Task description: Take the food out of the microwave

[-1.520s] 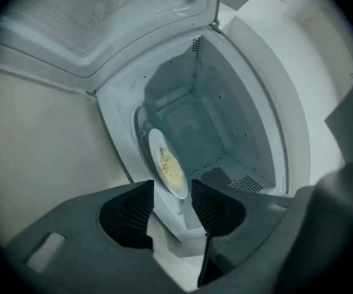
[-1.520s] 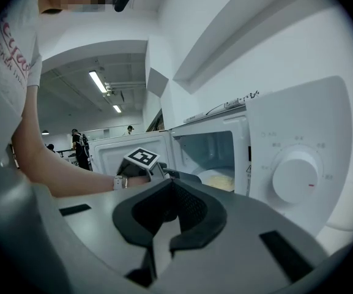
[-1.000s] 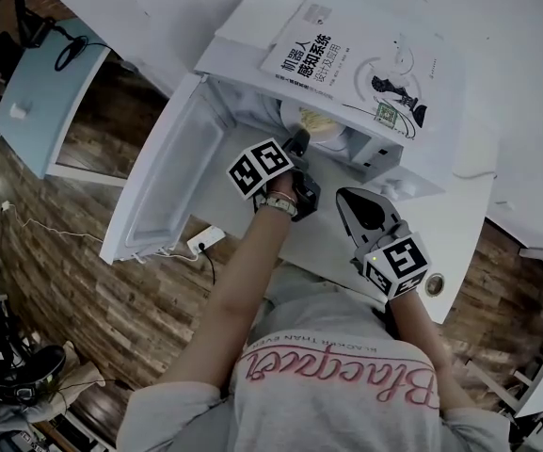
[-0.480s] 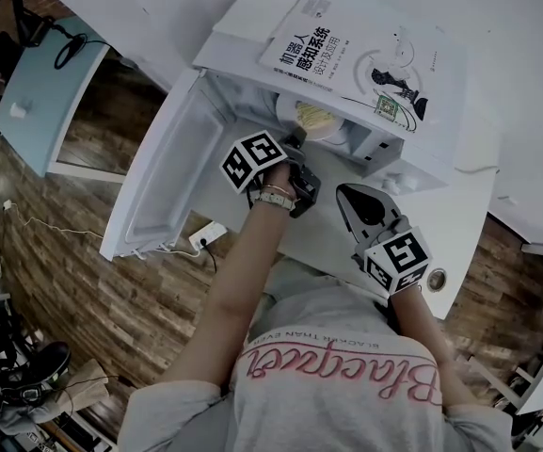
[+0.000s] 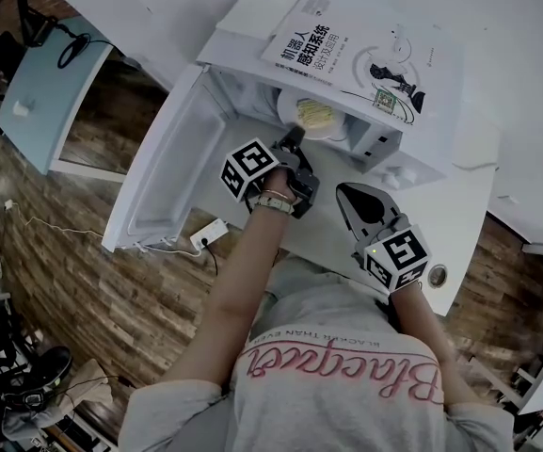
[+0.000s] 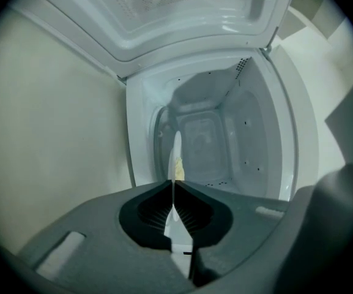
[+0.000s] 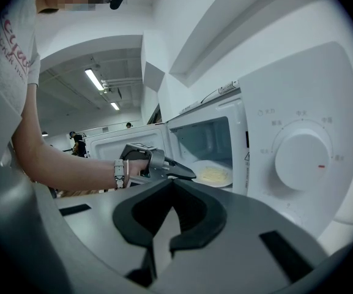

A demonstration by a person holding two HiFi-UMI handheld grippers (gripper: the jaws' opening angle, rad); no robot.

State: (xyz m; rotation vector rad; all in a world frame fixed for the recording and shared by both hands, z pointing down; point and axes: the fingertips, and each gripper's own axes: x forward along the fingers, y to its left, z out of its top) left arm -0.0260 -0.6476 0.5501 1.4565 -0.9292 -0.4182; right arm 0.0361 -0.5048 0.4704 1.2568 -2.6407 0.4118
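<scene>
A white plate point(image 5: 314, 118) with pale yellow food lies inside the open microwave point(image 5: 243, 97). My left gripper point(image 5: 294, 145) reaches into the opening, its jaws closing onto the plate's near rim. In the left gripper view the plate point(image 6: 177, 149) shows edge-on, pinched between the pads of the left gripper point(image 6: 174, 184). The right gripper view shows the left gripper point(image 7: 187, 174) at the plate point(image 7: 213, 175). My right gripper point(image 5: 346, 194) hangs over the table before the microwave's control panel. In its own view the right gripper point(image 7: 173, 181) has its tips together and nothing in them.
The microwave door point(image 5: 163, 172) swings wide to the left. A book point(image 5: 356, 50) lies on the microwave's top. The big dial point(image 7: 301, 161) is on the right panel. A power strip point(image 5: 205, 240) lies on the wooden floor below the white table point(image 5: 464, 215).
The left gripper's jaws have closed on the plate's rim and its wrist has rolled a little. The right gripper has stayed where it was.
</scene>
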